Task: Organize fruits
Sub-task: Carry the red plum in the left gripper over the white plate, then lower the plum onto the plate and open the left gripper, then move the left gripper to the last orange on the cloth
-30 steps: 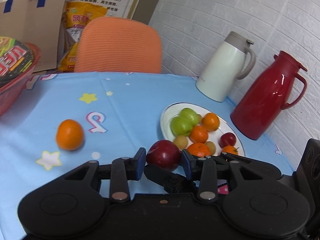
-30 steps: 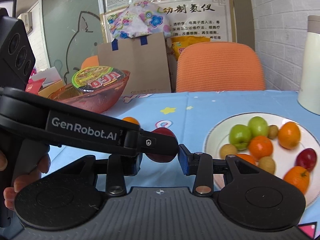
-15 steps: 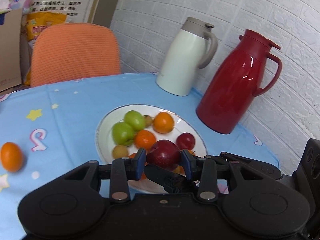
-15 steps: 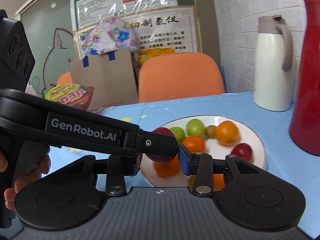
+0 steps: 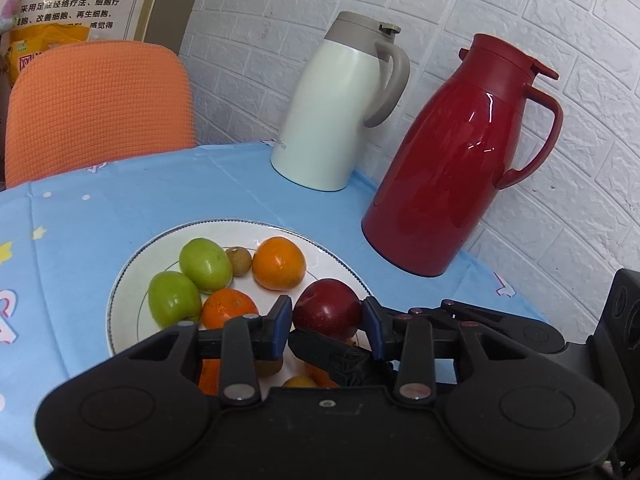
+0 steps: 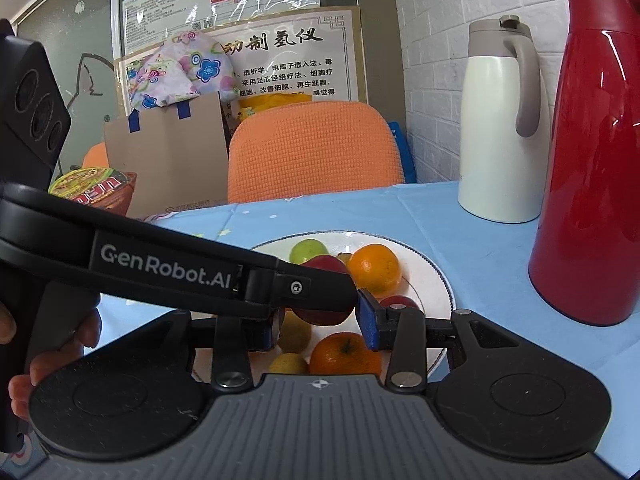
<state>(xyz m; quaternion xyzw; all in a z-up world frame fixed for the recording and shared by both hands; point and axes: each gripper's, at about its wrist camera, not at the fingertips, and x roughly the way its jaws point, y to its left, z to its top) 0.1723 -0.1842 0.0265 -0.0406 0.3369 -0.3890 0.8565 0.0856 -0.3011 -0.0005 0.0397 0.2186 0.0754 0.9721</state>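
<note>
1. Pinching a dark red apple point(image 5: 327, 307) between its blue pads point(image 5: 281, 317), the left gripper point(image 5: 325, 320) sits at lower center of the left wrist view, one pad against each side of the fruit.
2. Below and behind the apple lies a white plate point(image 5: 132, 280) on the blue surface point(image 5: 100, 200), filling the lower left of that view.
3. On the plate are two green fruits point(image 5: 205, 266), two oranges point(image 5: 279, 263), and a small brown fruit point(image 5: 239, 261) between the upper green one and the upper orange.
4. More orange and yellowish fruit shows under the left gripper, partly hidden by it.
5. At the right of the left wrist view, a red jug point(image 5: 452, 172) stands on the surface just beyond the plate; a white jug point(image 5: 332, 108) stands beside it toward upper center.
6. An orange chair back point(image 5: 96, 108) rises behind the surface at upper left.
7. In the right wrist view, the right gripper point(image 6: 320, 328) has its fingers spread apart, holding nothing, low in the frame near the plate point(image 6: 440, 280).
8. The left gripper's black arm crosses from the left, carrying the apple point(image 6: 326, 266) over the plate at center.
9. A noodle cup point(image 6: 92, 184) sits at middle left, in front of a cardboard box point(image 6: 168, 160).
</note>
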